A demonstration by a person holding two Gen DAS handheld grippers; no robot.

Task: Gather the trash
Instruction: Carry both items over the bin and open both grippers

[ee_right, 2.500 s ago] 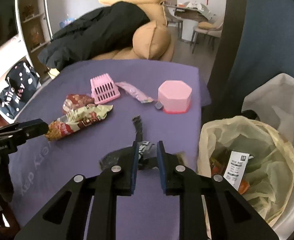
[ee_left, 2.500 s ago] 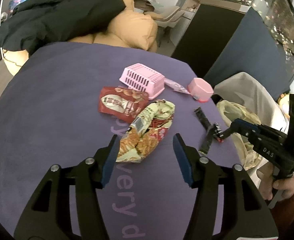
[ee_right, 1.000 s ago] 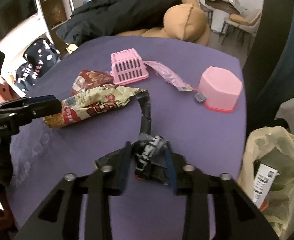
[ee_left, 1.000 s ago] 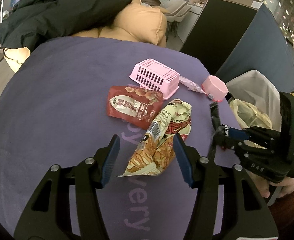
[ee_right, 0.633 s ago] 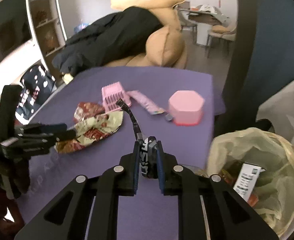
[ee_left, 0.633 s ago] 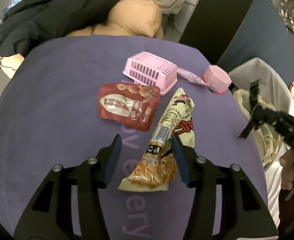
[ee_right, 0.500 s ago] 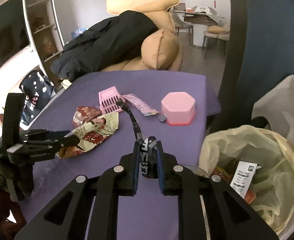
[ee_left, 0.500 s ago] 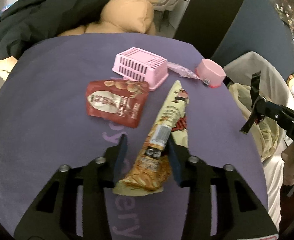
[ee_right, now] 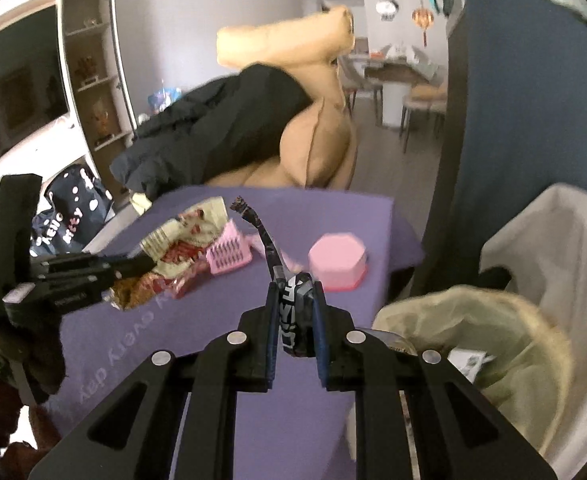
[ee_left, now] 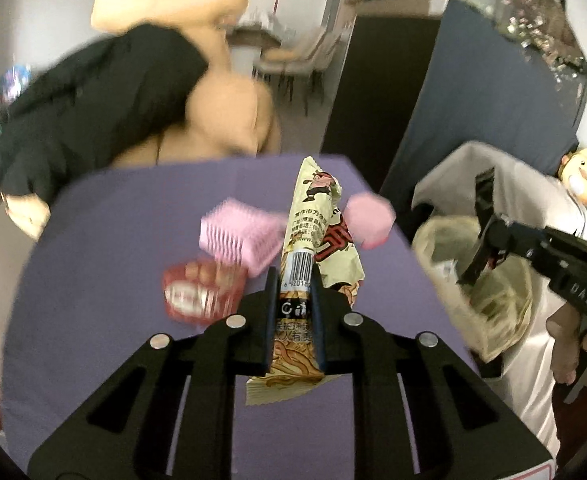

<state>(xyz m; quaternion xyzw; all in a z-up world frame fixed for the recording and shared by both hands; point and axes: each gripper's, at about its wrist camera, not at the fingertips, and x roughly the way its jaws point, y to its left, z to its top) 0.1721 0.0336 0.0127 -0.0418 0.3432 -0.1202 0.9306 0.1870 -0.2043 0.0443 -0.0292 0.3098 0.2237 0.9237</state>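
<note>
Since the earlier frames both wrappers have left the purple desk [ee_left: 113, 240]: the left tongs [ee_left: 293, 304], whose jaws have just been closing, now pinch the cream snack bag [ee_left: 313, 232] near its barcode end, and the bag stands up off the surface, its top reaching toward the far edge. The right tongs [ee_right: 295, 312] are clamped tight on the black wrapper [ee_right: 289, 312], whose thin tail curls upward; in the left view they hang over the mouth of the trash bag [ee_left: 505, 292] beside the desk's right edge. Left on the desk are a red snack packet [ee_left: 197, 292] near the left tongs, a pink basket [ee_left: 241, 240] just behind it, and a pink hexagonal box [ee_right: 339, 262] close to the right edge, with a thin pink wrapper between basket and box, mostly hidden by the black wrapper. The red packet and the basket lie just left of the held bag; the box lies between the bag and the bin. Beyond the far edge sit tan cushions [ee_right: 317, 148] under a dark coat [ee_right: 221, 128]. A dark blue panel [ee_right: 525, 100] rises behind the trash bag. The near stretch of the desk is open purple cloth with printed lettering.
</note>
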